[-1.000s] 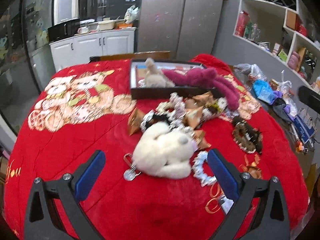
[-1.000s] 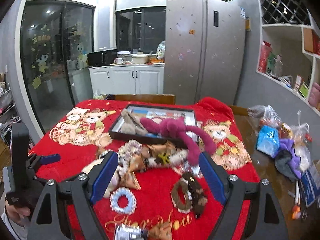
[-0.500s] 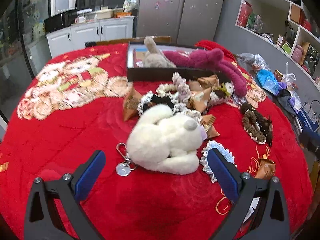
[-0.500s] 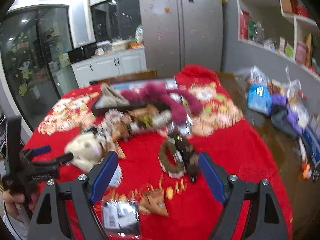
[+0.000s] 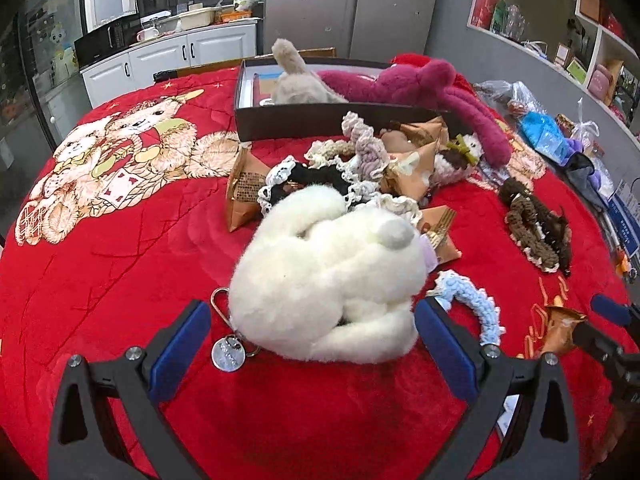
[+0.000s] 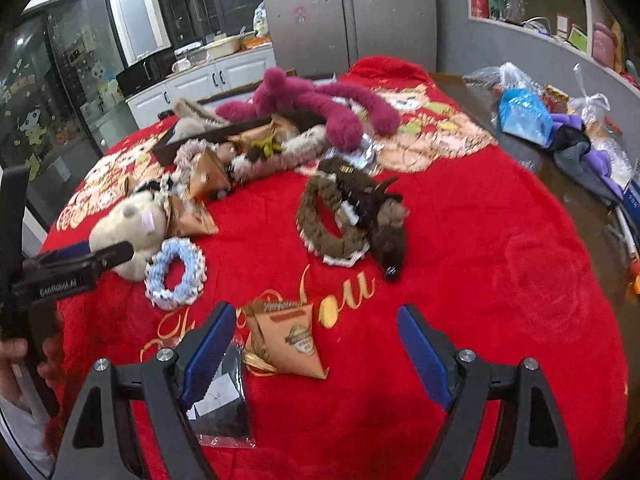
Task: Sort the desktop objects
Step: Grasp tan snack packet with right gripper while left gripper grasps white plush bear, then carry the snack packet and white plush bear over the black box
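A white plush toy (image 5: pixel 332 280) lies on the red cloth (image 5: pixel 100 260), its near end between the wide-apart blue pads of my left gripper (image 5: pixel 312 344), which is open. A round key tag (image 5: pixel 228 354) lies by its left pad. My right gripper (image 6: pixel 316 356) is open just above a brown triangular packet (image 6: pixel 288 340) that lies between its fingers, untouched. A black packet (image 6: pixel 220 404) lies under its left finger. A dark box (image 5: pixel 320 120) at the back holds a beige plush (image 5: pixel 296 80) and a magenta plush (image 5: pixel 420 84).
A light blue scrunchie (image 6: pixel 176 272) and brown scrunchies (image 6: pixel 332 220) lie mid-table. Several packets and lace bands (image 5: pixel 360 168) are heaped before the box. Plastic bags (image 6: pixel 520 112) sit on the bare table to the right. A hand (image 6: pixel 16 360) holds the left gripper.
Both grippers have come down toward the table. The left one has closed in on the white plush; the right one has tipped down over the brown packet. Jaw widths are unchanged.
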